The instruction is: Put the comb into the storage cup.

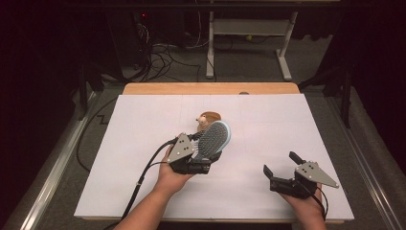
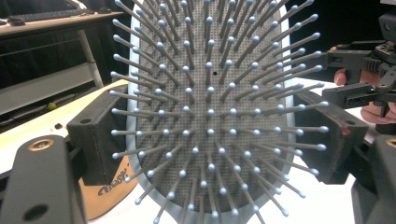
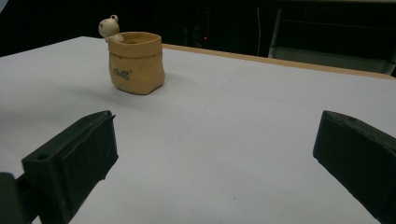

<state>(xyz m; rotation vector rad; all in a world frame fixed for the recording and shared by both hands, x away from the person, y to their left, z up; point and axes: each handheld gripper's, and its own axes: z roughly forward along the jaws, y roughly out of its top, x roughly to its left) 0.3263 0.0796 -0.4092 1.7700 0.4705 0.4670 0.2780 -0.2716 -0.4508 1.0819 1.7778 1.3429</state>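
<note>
A paddle hairbrush (image 1: 215,138) with a pale blue rim and a grey bristle pad is held above the white table cover (image 1: 139,143) near its middle. My left gripper (image 1: 207,152) is shut on the brush head, one jaw on each edge. In the left gripper view the hairbrush (image 2: 210,107) stands bristles toward the camera between the jaws of the left gripper (image 2: 212,140). Just behind it stands a small tan bag-shaped pot (image 1: 209,118) with a little figure on its rim. My right gripper (image 1: 281,163) rests low at the front right, open with nothing between its jaws.
In the right gripper view the tan pot (image 3: 136,63) sits far ahead and to the left of the open right gripper (image 3: 219,154). The right gripper (image 2: 348,74) also appears beyond the brush. A wooden table edge (image 1: 210,88) runs along the back, with cables and desk legs beyond.
</note>
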